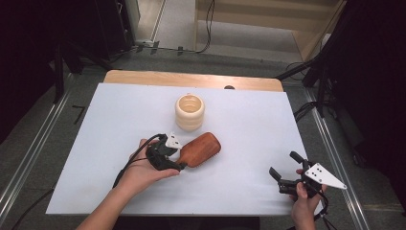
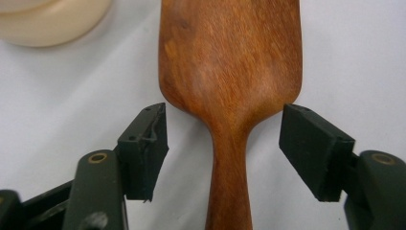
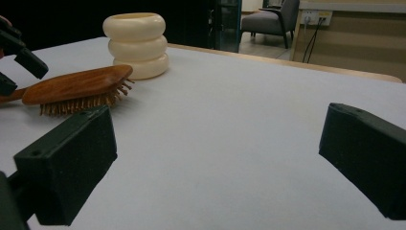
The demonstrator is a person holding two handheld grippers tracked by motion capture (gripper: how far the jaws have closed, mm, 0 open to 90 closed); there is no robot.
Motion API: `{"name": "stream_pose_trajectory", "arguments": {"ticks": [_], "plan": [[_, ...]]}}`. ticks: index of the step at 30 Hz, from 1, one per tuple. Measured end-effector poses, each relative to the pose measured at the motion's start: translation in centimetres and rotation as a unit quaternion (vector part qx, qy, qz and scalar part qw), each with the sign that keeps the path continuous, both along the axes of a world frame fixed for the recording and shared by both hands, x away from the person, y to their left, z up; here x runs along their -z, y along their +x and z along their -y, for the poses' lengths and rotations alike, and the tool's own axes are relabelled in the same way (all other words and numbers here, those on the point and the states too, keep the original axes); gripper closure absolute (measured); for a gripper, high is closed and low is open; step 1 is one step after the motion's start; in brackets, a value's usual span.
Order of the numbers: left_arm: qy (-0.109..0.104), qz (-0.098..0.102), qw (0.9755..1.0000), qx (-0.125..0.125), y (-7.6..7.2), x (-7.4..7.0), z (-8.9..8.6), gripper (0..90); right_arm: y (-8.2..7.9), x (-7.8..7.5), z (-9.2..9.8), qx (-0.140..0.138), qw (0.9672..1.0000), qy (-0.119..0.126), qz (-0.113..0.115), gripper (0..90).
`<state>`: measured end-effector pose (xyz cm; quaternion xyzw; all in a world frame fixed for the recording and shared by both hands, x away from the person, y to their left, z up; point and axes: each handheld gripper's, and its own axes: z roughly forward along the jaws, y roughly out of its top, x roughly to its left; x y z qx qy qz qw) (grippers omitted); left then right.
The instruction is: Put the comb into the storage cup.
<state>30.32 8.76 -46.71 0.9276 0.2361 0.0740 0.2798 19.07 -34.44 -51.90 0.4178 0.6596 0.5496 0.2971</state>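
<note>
A smooth reddish wooden hairbrush lies bristles-down on the white bench, its narrow handle between the spread, untouching pads of the left hand-held gripper. Beyond it stands a cream ribbed cup. The right hand-held gripper hovers open, well apart.

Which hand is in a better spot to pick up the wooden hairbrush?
The left. Its tongs already straddle the hairbrush handle, pads not yet touching. The right tongs sit open at the table's near right corner, far from it.
</note>
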Motion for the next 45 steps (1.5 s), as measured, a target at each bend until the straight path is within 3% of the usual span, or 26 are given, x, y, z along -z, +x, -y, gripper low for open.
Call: {"name": "stream_pose_trajectory", "arguments": {"ticks": [11,18,25,29,34,38,45], "plan": [[0.052,-0.024,0.9983,0.007,0.3,1.1,0.8,53.3,0.0,0.0,0.0,0.0,1.0,-0.003,0.0,0.0],[0.066,-0.034,0.9971,0.015,0.5,1.4,1.3,61.5,0.0,0.0,-0.1,0.001,1.0,-0.004,0.0,0.0],[0.073,-0.029,0.9967,0.019,0.4,1.4,1.4,68.6,0.0,0.0,-0.1,0.001,1.0,-0.003,-0.001,0.0],[0.06,-0.03,0.9976,0.017,0.3,1.5,1.2,71.3,0.0,0.0,-0.1,0.001,1.0,-0.002,-0.001,0.0],[0.049,-0.016,0.9985,0.017,0.0,1.6,0.9,72.2,0.1,0.0,-0.2,0.001,1.0,-0.005,-0.006,0.0],[0.029,-0.013,0.9995,0.008,-0.2,1.9,0.5,72.3,0.3,0.0,-0.4,-0.003,0.9997,-0.012,-0.02,0.0],[0.004,-0.007,1.0,-0.006,-0.3,2.1,-0.1,72.4,0.4,-0.5,-0.5,-0.017,0.9987,0.019,-0.043,0.0]]}}
